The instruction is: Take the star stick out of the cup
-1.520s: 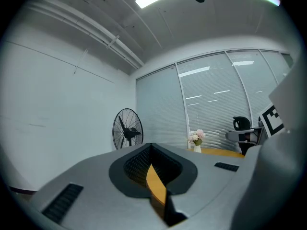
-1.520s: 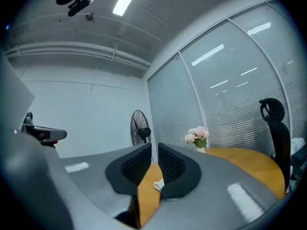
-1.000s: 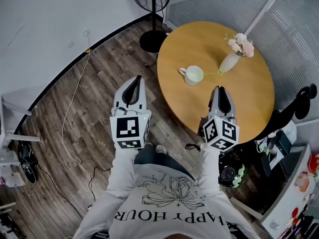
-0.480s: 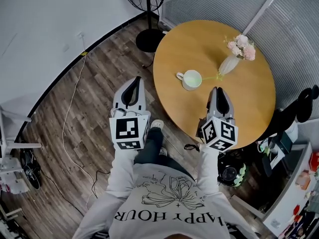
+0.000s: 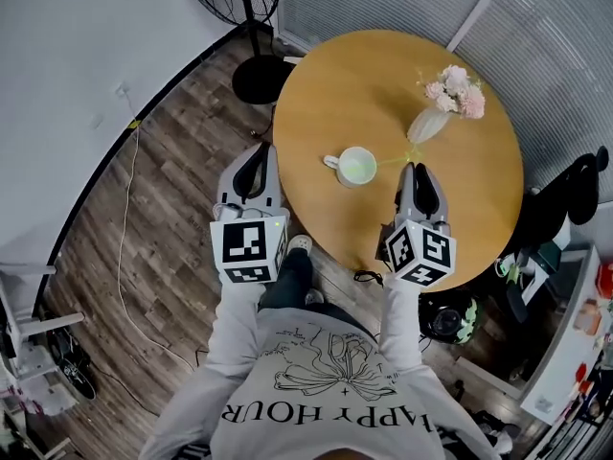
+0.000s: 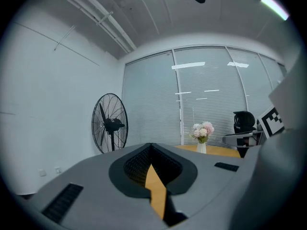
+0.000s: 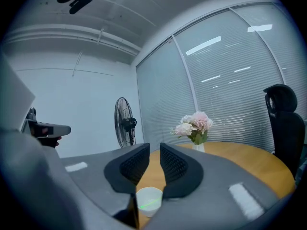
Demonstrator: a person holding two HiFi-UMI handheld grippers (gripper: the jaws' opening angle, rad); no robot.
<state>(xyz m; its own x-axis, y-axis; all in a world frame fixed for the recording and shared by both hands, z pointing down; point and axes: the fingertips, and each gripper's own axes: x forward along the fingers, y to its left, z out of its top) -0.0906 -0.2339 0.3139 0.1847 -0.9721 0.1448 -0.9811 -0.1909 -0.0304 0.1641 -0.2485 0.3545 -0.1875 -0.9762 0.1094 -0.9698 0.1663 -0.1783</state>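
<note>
Two grippers are level in front of the person, and neither has reached the cup; the step in hand is judged to be the approach.

1. Left gripper (image 5: 259, 156): it hangs over the wooden floor (image 5: 163, 190), just beside the left edge of the round table (image 5: 383, 56). In the left gripper view its jaws meet at the tips and nothing is between them.

2. Cup (image 5: 356, 166): it is white, stands upright on the table and has its handle to the left. It sits between the two grippers and ahead of them, clear of both.

3. Star stick (image 5: 393, 160): it is thin and green. One end rests in the cup, and the rest leans out over the rim to the right, towards the vase (image 5: 426, 126). Its far end is too small to make out. It has not been taken out.

4. Right gripper (image 5: 419, 171): it hangs over the near part of the table, to the right of the cup. Its jaws have just been opening and stand apart with nothing gripped. In the right gripper view the cup and the stick lie ahead of and below the gap.

Next move, as judged: lower the right gripper and bring its parted jaws astride the free length of the stick, clear of the cup rim and the vase. Clamp them, then lift along the line of the stick. The left gripper may need to steady the cup, which looks light enough to tip.
</note>
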